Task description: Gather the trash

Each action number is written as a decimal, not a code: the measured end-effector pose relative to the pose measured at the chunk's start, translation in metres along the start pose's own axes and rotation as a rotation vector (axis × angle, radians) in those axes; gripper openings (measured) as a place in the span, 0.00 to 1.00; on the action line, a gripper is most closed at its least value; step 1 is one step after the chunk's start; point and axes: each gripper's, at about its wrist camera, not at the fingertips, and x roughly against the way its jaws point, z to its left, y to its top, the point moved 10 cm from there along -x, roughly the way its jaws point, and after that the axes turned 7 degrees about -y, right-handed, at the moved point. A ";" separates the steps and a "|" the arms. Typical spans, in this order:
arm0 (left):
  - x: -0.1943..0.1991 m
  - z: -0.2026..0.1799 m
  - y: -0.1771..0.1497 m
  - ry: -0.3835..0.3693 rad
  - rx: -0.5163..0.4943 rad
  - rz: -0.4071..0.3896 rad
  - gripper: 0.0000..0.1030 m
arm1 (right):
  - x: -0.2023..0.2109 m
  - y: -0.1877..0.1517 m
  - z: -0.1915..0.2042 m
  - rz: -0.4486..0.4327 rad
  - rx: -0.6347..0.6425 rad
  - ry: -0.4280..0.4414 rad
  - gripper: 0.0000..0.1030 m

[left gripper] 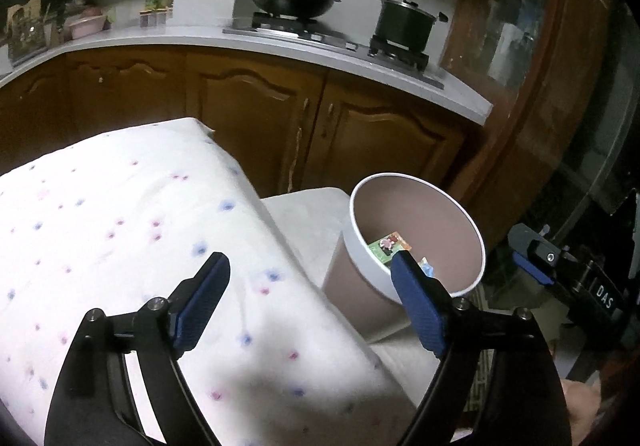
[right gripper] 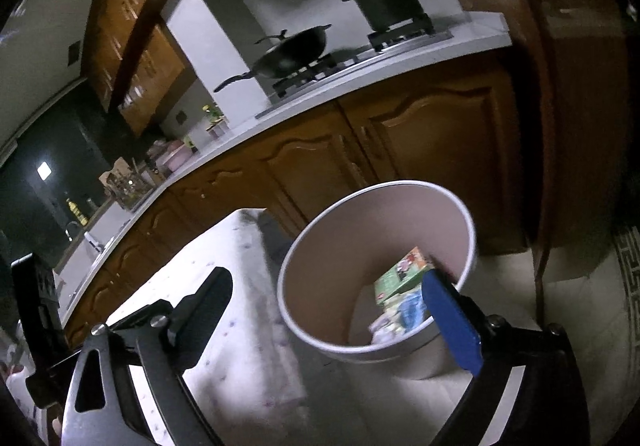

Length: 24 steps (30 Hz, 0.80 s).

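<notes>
Only in left view: right claw (left gripper: 532,266), far right. Both claws wide open, empty; bin (right gripper: 304,310) with trash (right gripper: 400,278) just beyond right claw (right gripper: 328,302).

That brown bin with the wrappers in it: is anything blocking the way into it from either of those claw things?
Nothing visible does. The bin has no lid, and its mouth faces both cameras. The right gripper is open and empty at its rim; the left gripper, also open, hangs over the spotted cloth beside it.

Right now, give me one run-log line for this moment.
left gripper: open, empty | right gripper: open, empty | trash bin: upright beside table, holds green carton and wrappers
</notes>
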 end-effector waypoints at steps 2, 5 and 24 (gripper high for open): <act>0.009 0.005 -0.004 0.011 0.003 -0.011 0.83 | 0.005 -0.004 0.009 -0.007 0.013 0.001 0.94; 0.020 0.011 -0.012 0.009 0.014 -0.016 0.83 | 0.012 -0.009 0.018 -0.016 0.022 0.003 0.96; 0.106 0.054 -0.067 0.059 0.046 -0.065 0.86 | 0.046 -0.075 0.076 -0.017 0.035 0.045 0.98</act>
